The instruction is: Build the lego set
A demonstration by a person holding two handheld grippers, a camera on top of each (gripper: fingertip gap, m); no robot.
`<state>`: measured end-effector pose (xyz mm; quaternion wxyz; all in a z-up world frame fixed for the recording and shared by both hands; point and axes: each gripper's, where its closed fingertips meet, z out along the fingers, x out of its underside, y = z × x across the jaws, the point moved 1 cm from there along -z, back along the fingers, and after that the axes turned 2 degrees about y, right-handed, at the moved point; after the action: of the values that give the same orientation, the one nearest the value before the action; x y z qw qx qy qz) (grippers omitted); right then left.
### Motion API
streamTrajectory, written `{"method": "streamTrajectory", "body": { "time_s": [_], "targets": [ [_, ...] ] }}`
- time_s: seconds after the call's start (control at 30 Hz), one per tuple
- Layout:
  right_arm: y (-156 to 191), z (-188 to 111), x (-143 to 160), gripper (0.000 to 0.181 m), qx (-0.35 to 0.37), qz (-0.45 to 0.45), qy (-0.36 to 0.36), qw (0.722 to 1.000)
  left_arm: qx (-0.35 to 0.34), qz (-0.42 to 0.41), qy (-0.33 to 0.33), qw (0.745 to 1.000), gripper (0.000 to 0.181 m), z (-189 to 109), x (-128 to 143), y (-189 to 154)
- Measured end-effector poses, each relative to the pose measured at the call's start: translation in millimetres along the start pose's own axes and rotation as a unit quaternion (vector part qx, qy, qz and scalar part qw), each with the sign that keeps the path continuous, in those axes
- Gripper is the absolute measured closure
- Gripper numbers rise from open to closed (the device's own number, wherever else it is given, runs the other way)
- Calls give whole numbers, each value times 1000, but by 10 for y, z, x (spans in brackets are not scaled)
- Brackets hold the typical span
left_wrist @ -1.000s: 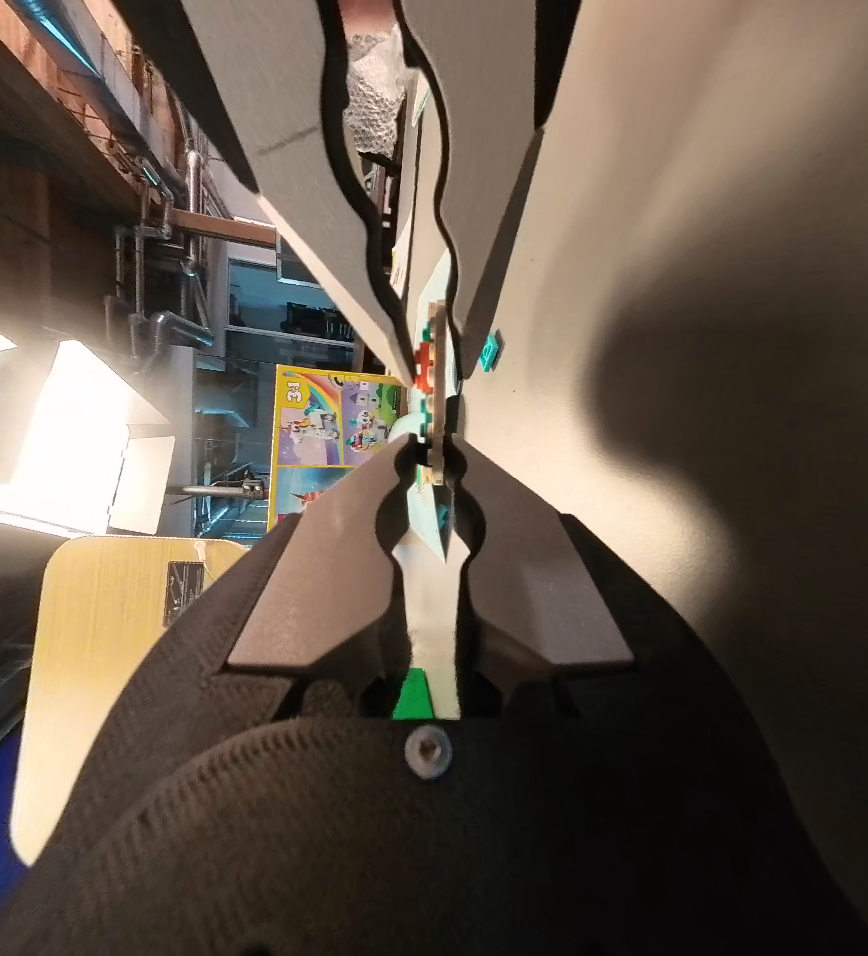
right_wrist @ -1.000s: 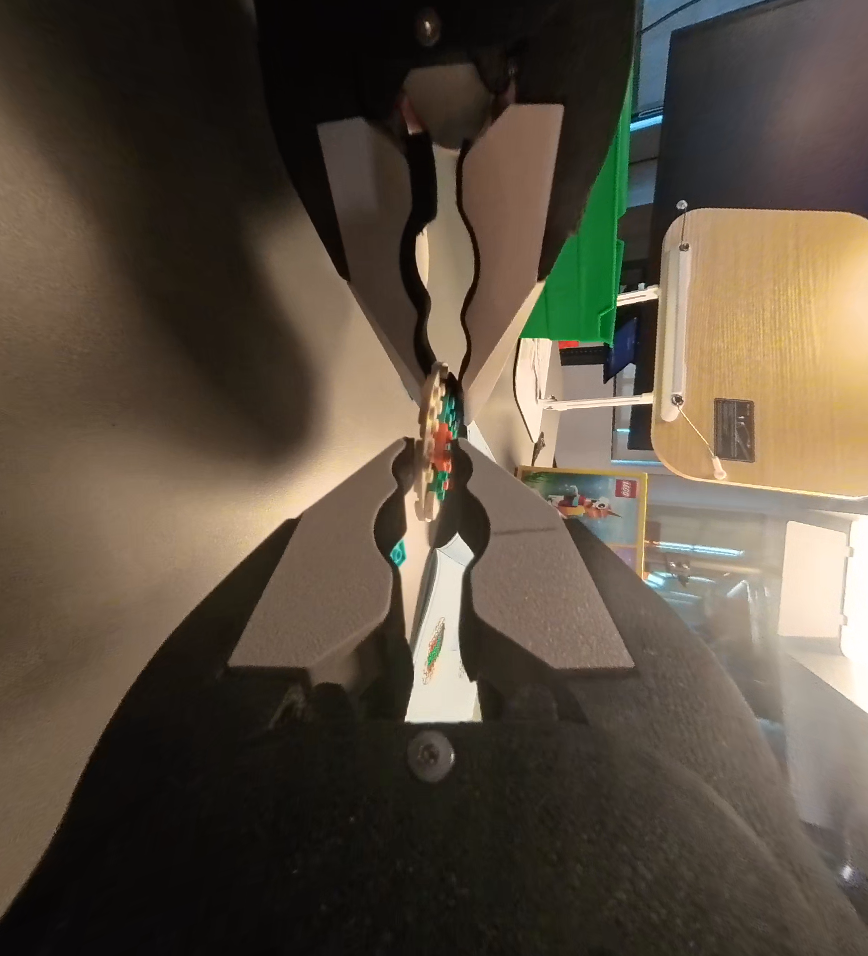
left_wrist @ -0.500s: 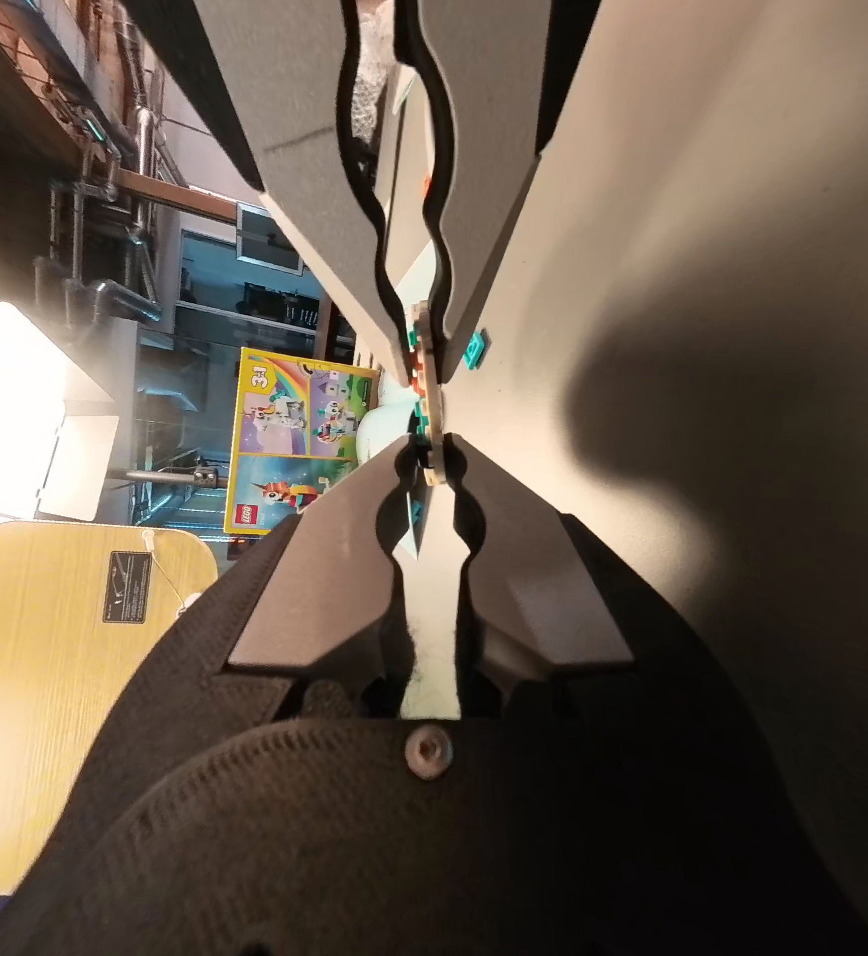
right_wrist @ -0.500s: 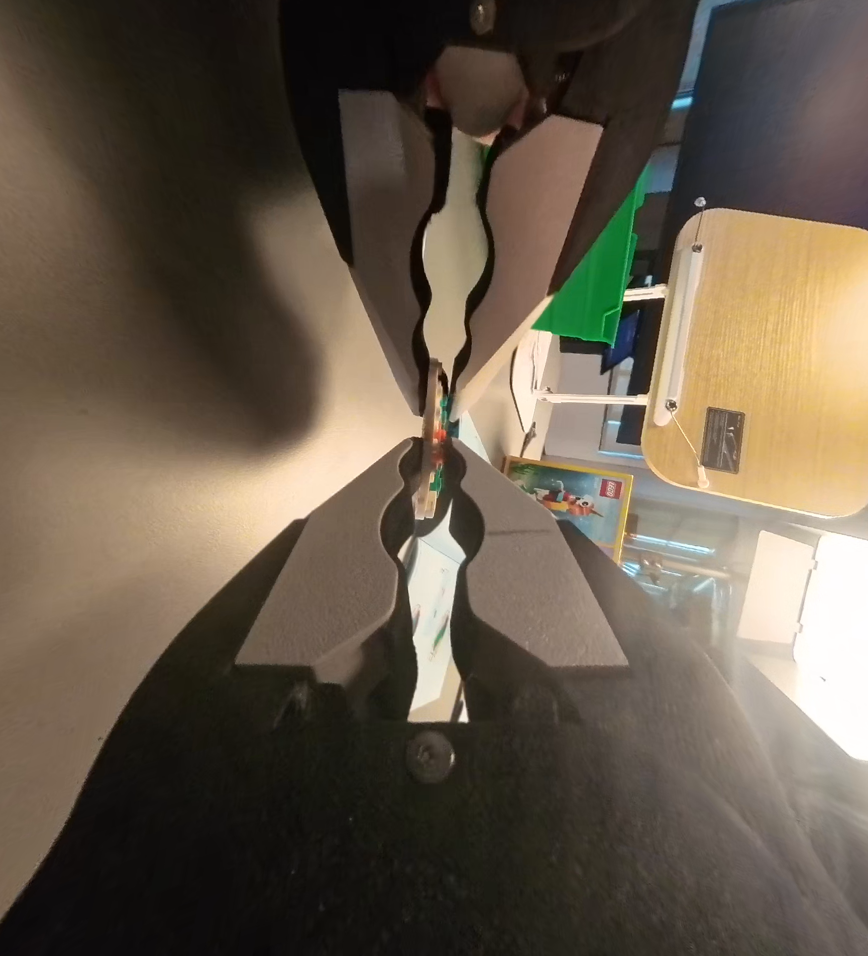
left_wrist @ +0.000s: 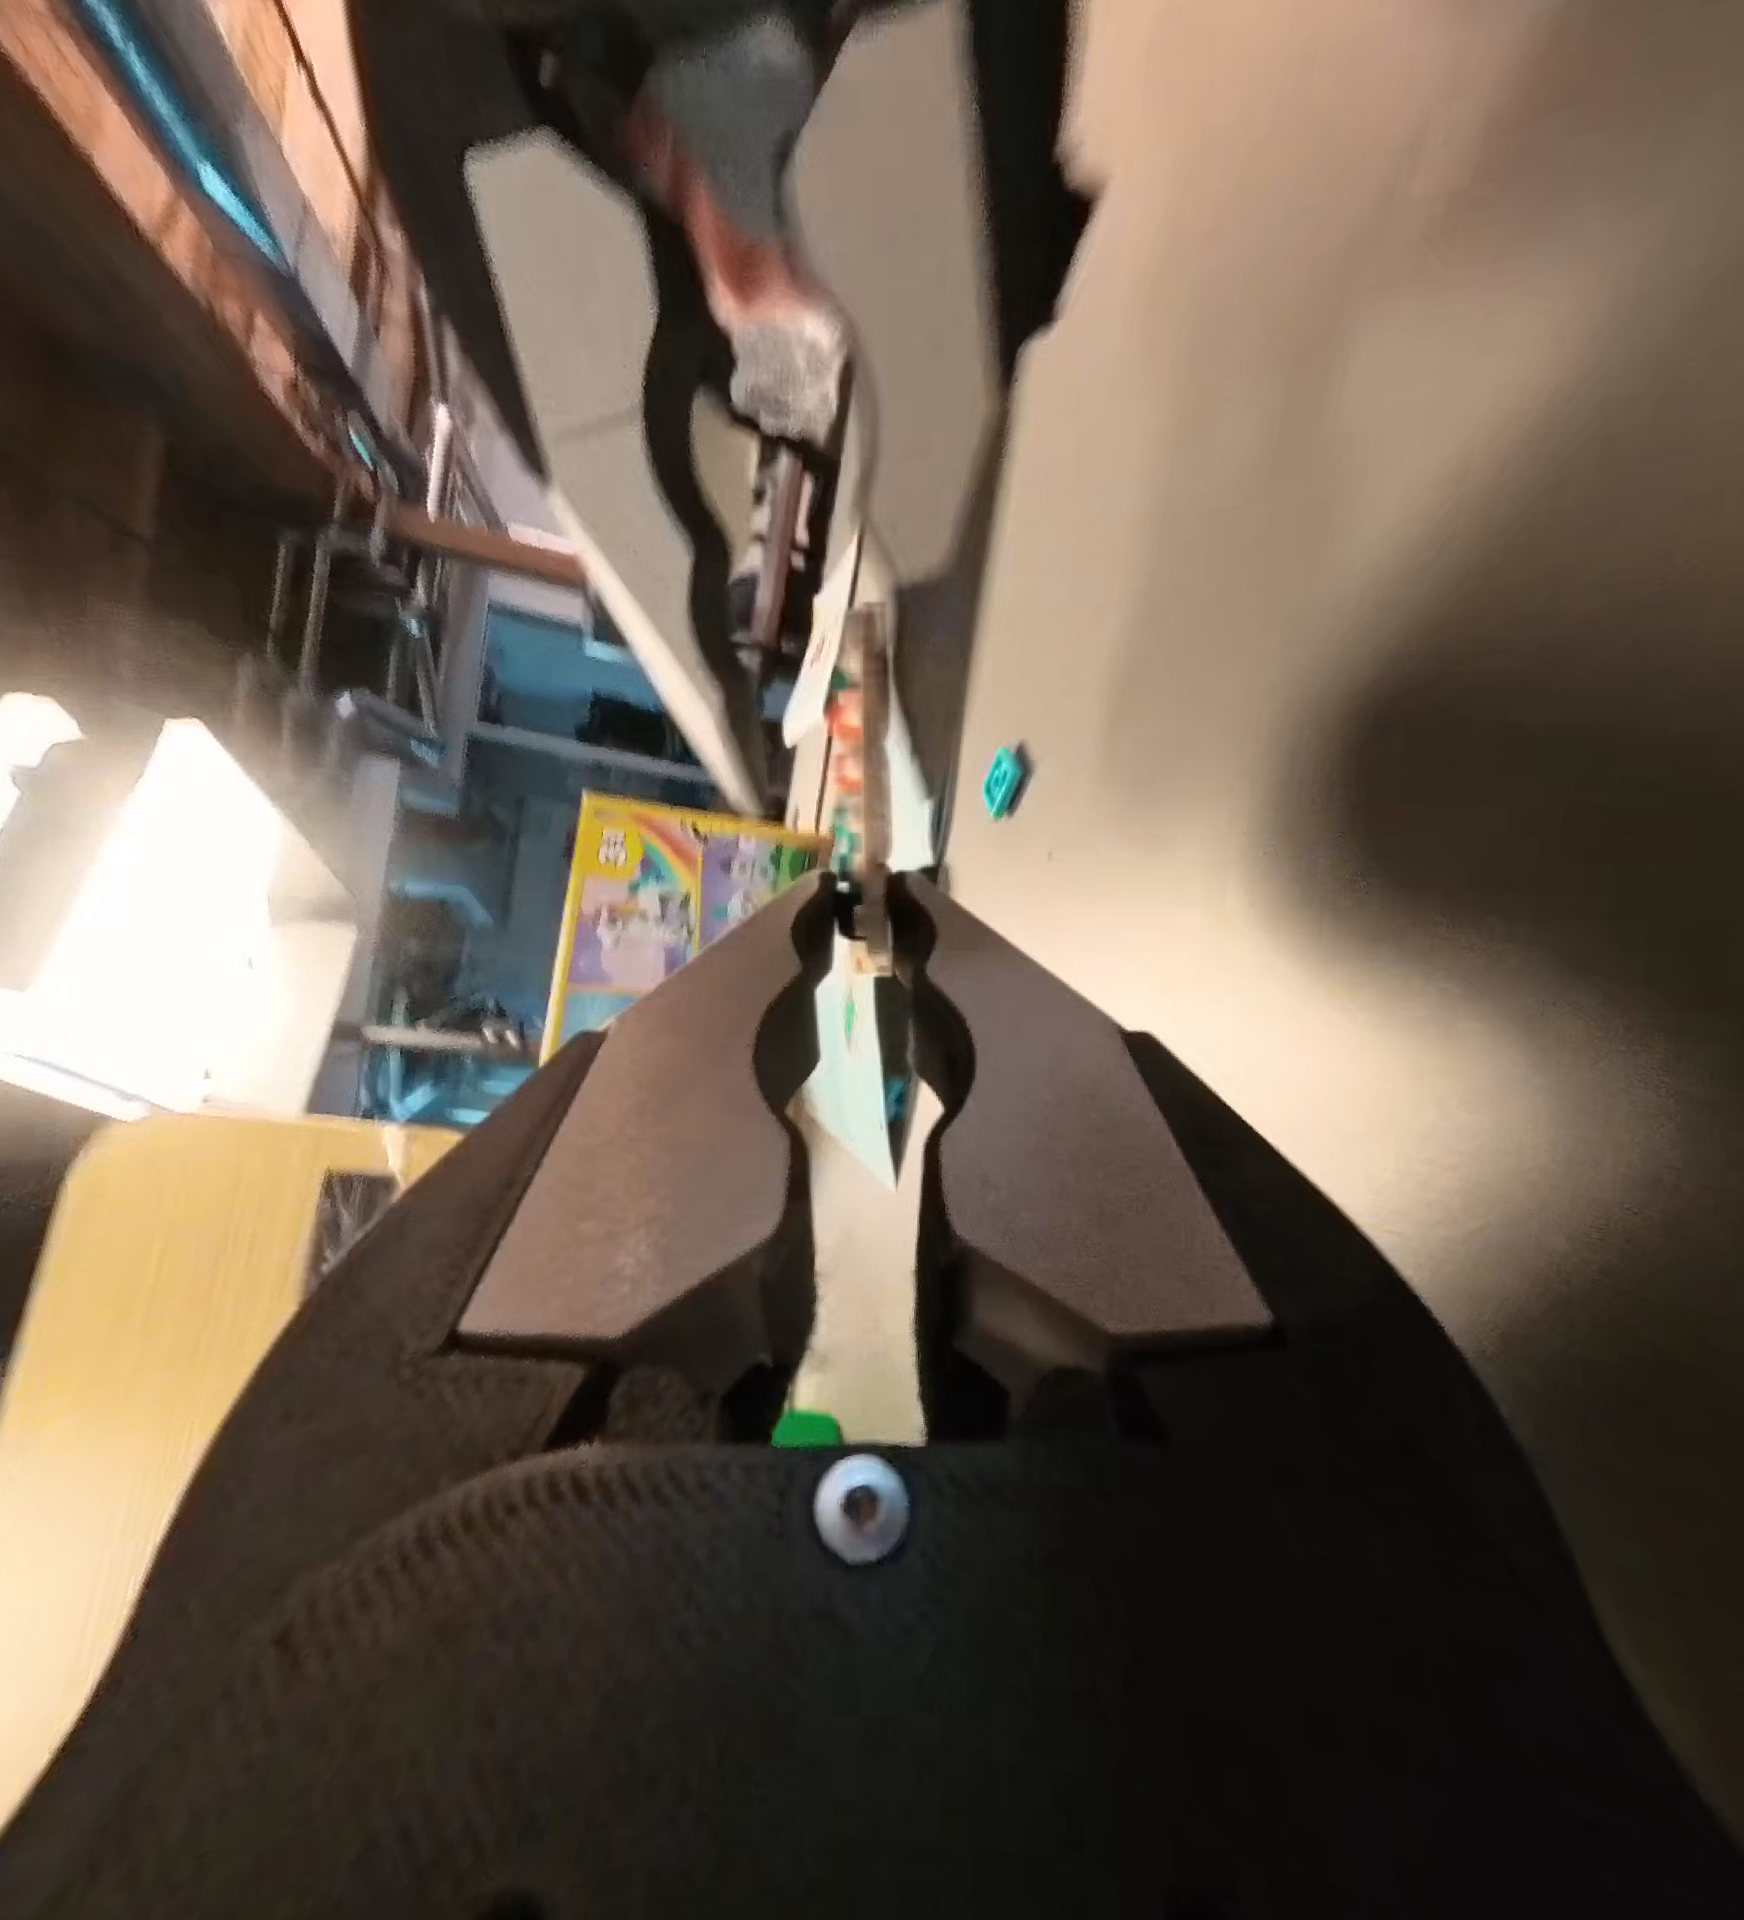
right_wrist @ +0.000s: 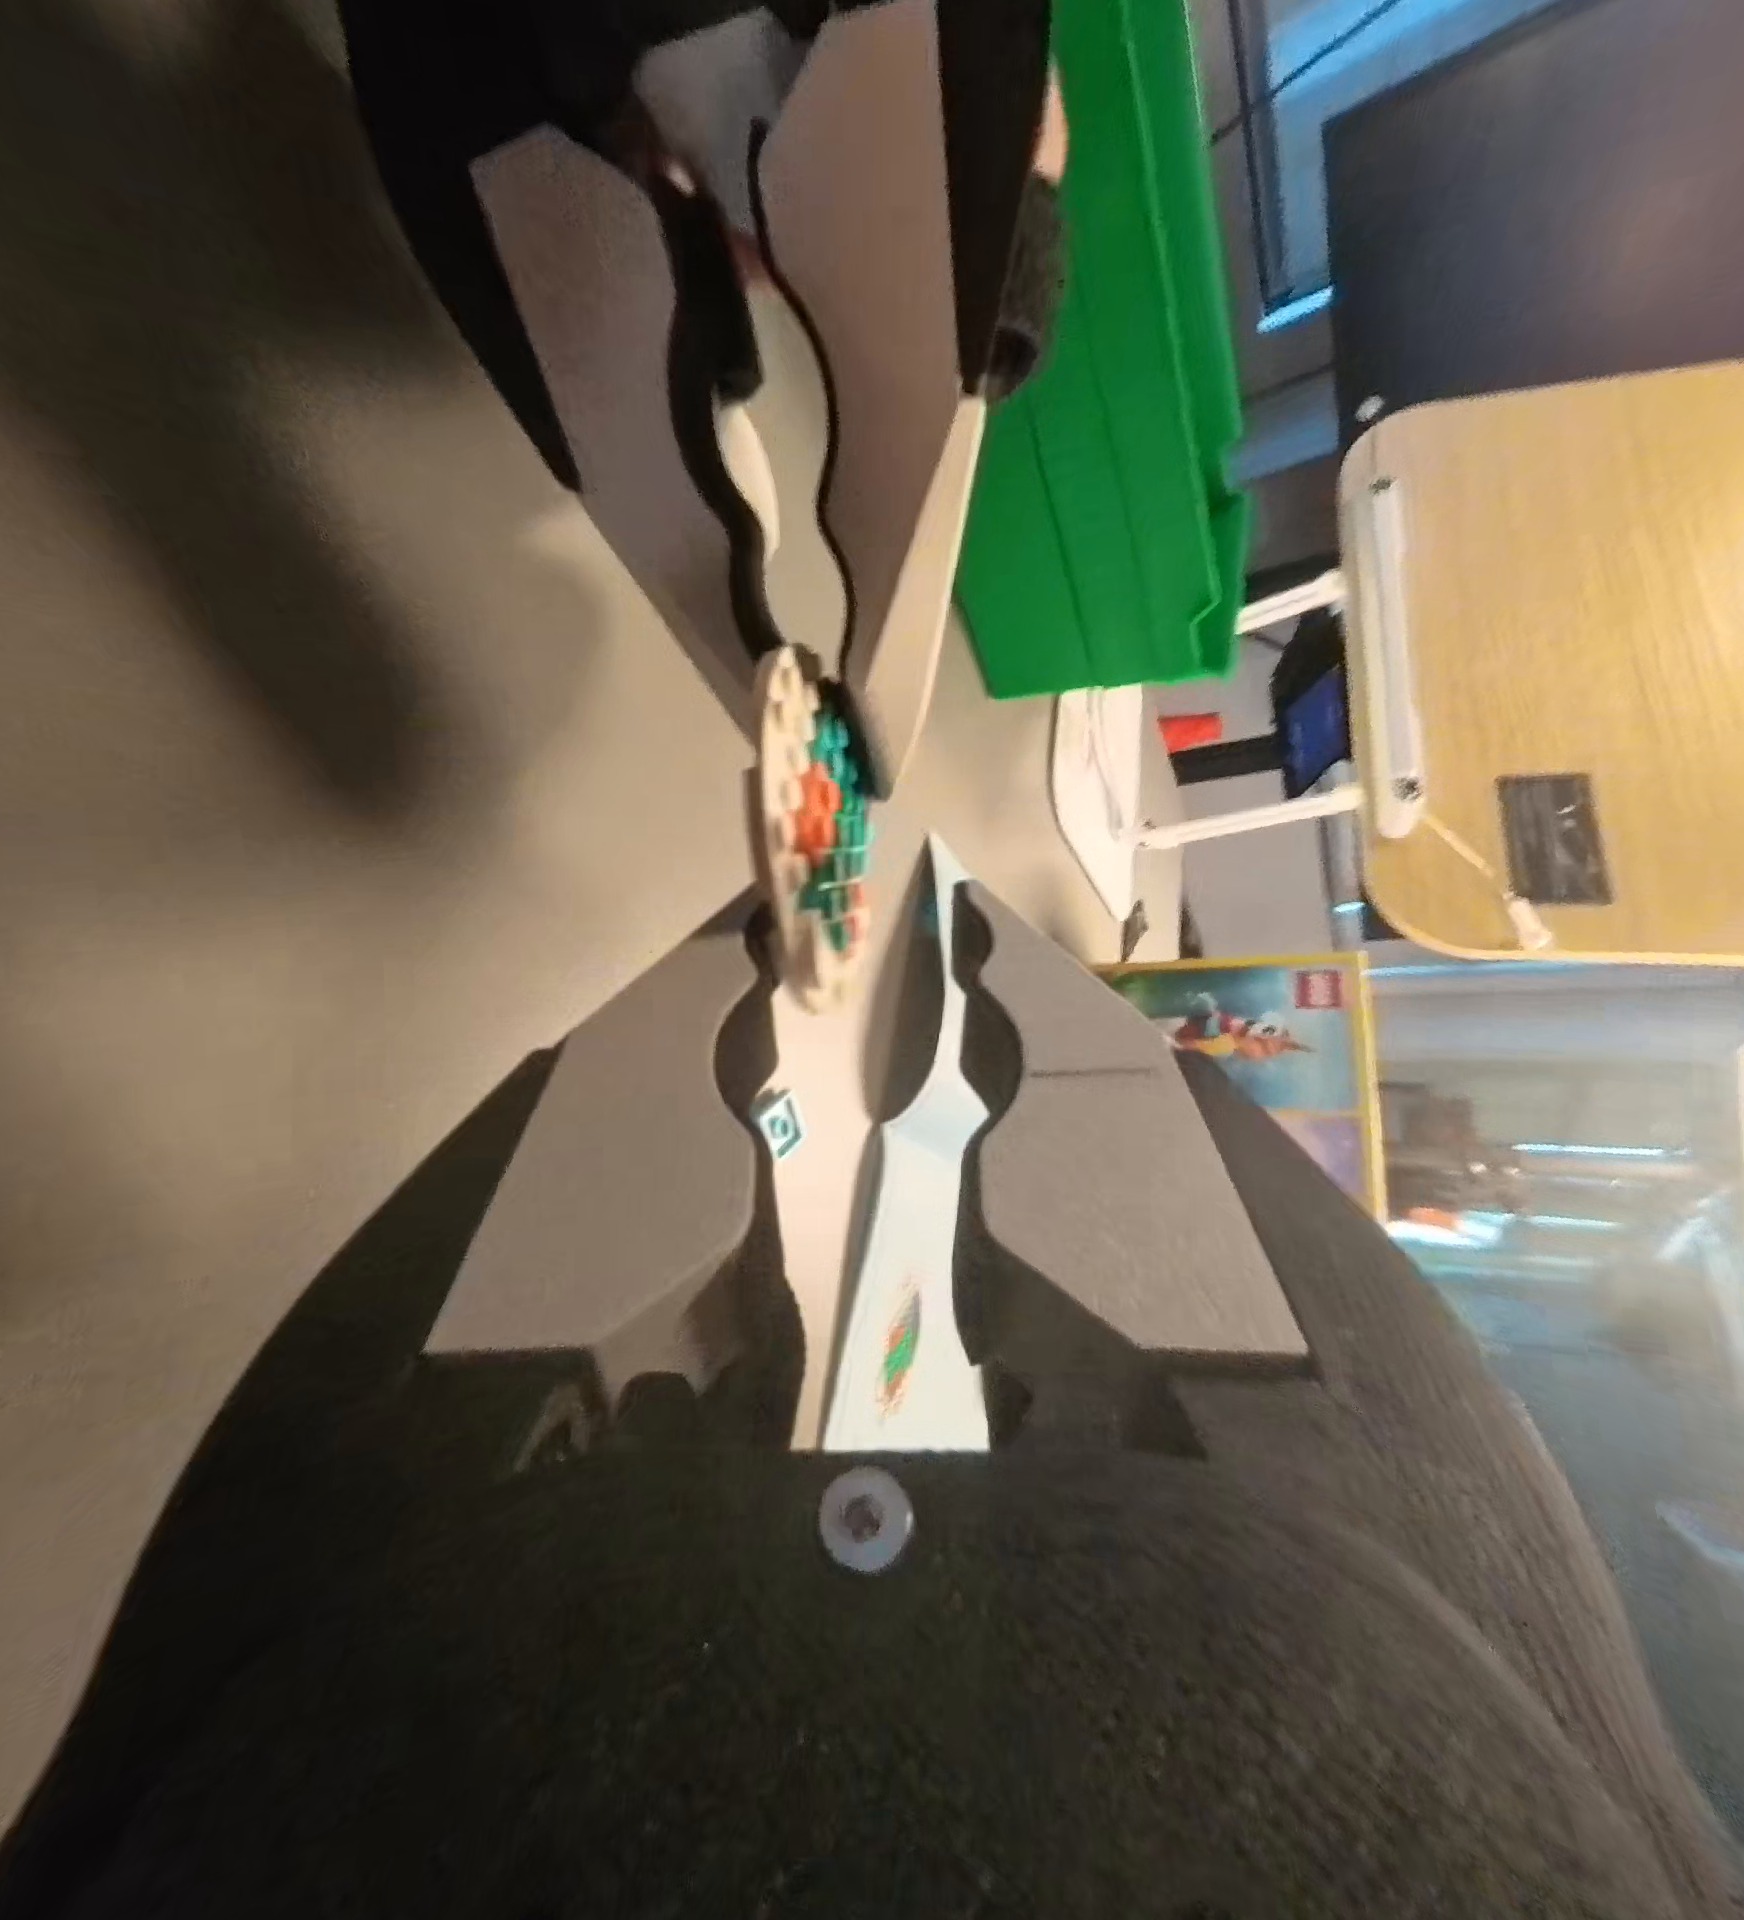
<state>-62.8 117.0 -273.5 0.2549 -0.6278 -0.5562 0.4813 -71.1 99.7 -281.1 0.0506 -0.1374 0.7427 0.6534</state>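
Left gripper [left_wrist: 863, 902] clamps the round tan lego plate [right_wrist: 808, 831] edge-on; right gripper [right_wrist: 847, 914], facing it, stands parted and empty; next, fetching the loose teal tile [right_wrist: 780, 1125]

Left gripper [left_wrist: 863, 904] tips pinched on the near edge of the round lego plate [left_wrist: 876, 790], seen edge-on, red and green pieces on its left face. Right gripper [left_wrist: 826, 727] opposite, blurred, fingers spread off the plate. Teal tile [left_wrist: 1003, 779] loose on the table [left_wrist: 1367, 520]. Instruction sheet [left_wrist: 863, 1081] underneath. Yellow lego box [left_wrist: 639, 914] behind.
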Motion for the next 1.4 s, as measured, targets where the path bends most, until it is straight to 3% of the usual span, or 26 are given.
{"method": "streamTrajectory", "body": {
  "time_s": [0.13,0.23,0.33,0.43,0.53,0.73,0.83,1.03,1.1,1.13,1.17,1.27,1.33,1.4],
  "targets": [
    [-67,58,-85,172,23,-27,-37,999,-40,4,-16,999,171,-59,-29,106],
    [-138,131,-104,175,32,-18,-57,998,-44,-38,-1,998,152,-68,66,178],
    [-275,174,-47,175,64,9,-72,995,-36,-123,34,991,126,-88,185,233],
    [-394,162,51,175,130,18,-76,988,-51,-248,55,966,118,-153,174,335],
    [-431,106,105,175,207,-60,-63,974,-55,-424,57,902,118,-198,96,412],
    [-515,-53,33,174,277,-79,-82,954,2,-708,8,706,137,-171,-121,458],
    [-481,-55,-6,173,281,-101,-82,951,66,-785,-25,615,140,-92,-291,421],
    [-437,-54,-77,175,288,-136,-81,945,72,-876,-93,467,157,-59,-275,468],
    [-432,-45,-73,175,285,-138,-78,945,92,-887,-96,443,157,-49,-300,422],
    [-433,-41,-72,175,286,-141,-76,945,98,-888,-94,440,157,-47,-310,398],
    [-429,-36,-73,175,286,-146,-74,944,97,-888,-93,440,169,-49,-310,386],
    [-422,-12,-76,173,287,-156,-66,943,82,-891,-93,437,174,-51,-270,377],
    [-440,-20,-103,148,290,-145,-77,943,67,-895,-88,431,177,-76,-191,358],
    [-506,-80,-154,123,290,-122,-98,944,69,-907,-91,404,177,-132,-125,366]
  ]
}}
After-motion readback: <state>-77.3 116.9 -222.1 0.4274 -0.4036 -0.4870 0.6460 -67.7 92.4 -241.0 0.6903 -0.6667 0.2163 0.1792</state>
